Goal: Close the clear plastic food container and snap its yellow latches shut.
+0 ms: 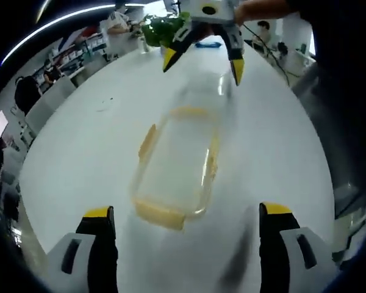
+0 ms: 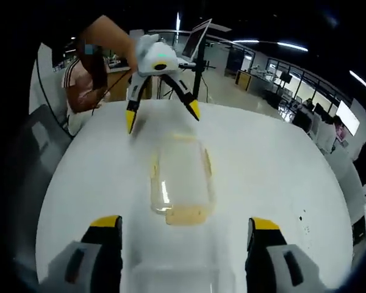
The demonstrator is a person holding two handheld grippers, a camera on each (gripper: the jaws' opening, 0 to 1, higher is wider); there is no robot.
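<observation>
Lying flat on the round white counter (image 1: pixel 79 152), the clear rectangular plastic food container (image 1: pixel 177 162) with yellow latches (image 1: pixel 147 141) has its long axis running from one gripper toward the other, one short end facing each. The left gripper (image 1: pixel 186 213) and right gripper (image 2: pixel 182 223) both stand with jaws spread wide, holding nothing, apart from the container.

Both grippers, left (image 1: pixel 186 221) and right (image 2: pixel 186 233), are built with white bodies, black fingers (image 1: pixel 101 244) and yellow tips.
</observation>
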